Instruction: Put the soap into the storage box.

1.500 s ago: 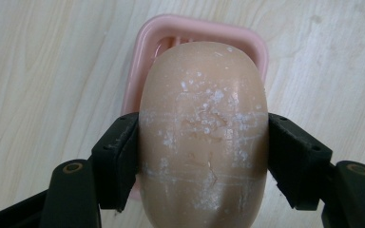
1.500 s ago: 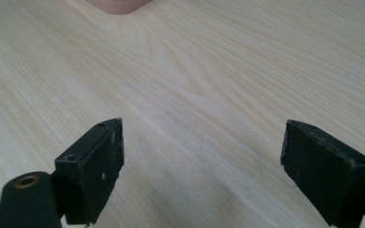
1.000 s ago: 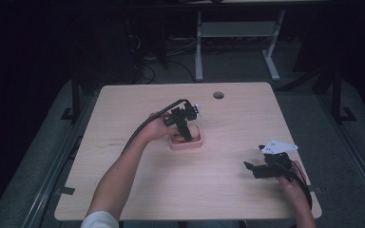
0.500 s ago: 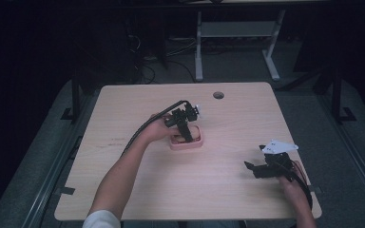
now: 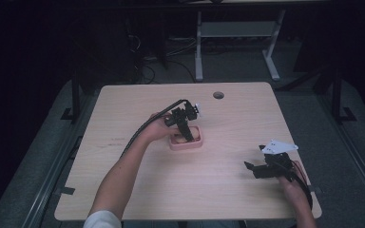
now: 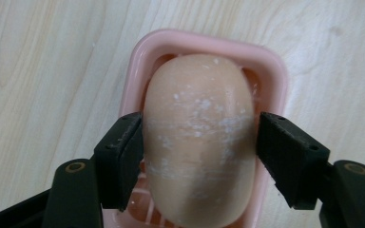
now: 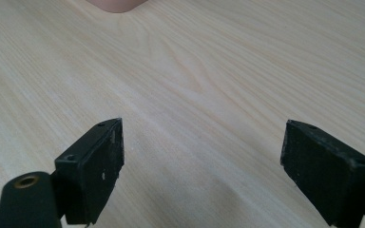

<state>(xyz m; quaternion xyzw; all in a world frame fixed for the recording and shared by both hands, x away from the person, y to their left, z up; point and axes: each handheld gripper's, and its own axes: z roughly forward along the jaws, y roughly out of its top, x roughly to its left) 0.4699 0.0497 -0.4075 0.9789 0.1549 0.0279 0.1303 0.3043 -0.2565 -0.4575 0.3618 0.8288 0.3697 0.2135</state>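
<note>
no readable text, labels or numbers, dim high view possibly hiding some

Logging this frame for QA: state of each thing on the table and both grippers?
soap bar: clamped at its sides, over the dish.
pink soap dish: upright on the table, under the soap.
left gripper: shut on the soap.
right gripper: open, empty, over bare wood.

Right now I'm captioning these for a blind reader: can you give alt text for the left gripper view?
The left gripper has its two black jaws closed against the sides of a peach-coloured bar of soap streaked with white residue. The soap sits over a pink soap dish on a pale wooden table.
</note>
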